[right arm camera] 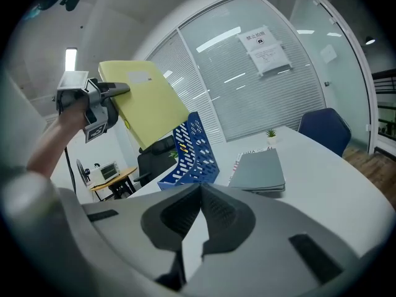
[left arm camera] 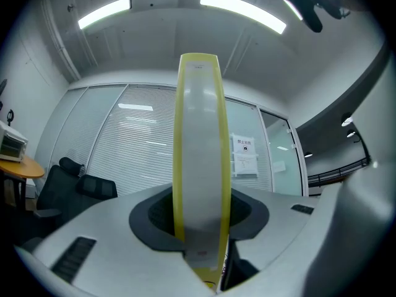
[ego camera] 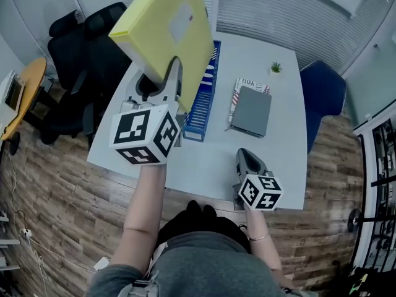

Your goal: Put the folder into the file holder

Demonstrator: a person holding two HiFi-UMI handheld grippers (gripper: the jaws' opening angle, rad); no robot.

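A thick yellow folder [ego camera: 170, 26] is lifted high above the table's left side, over the blue file holder [ego camera: 202, 98]. My left gripper [ego camera: 168, 79] is shut on its lower edge. In the left gripper view the folder's pale spine [left arm camera: 200, 159] stands upright between the jaws, clamped. From the right gripper view the folder [right arm camera: 143, 101] hangs tilted above the blue file holder [right arm camera: 193, 153]. My right gripper [ego camera: 245, 159] rests low near the table's front edge, its jaws touching with nothing between them [right arm camera: 197, 193].
A grey notebook [ego camera: 250, 110] lies on a magazine right of the holder. A small potted plant [ego camera: 276, 67] stands at the far edge. Black office chairs [ego camera: 86, 48] are at the left, a blue chair [ego camera: 323, 94] at the right. The white table [ego camera: 210, 166] stands on a wood floor.
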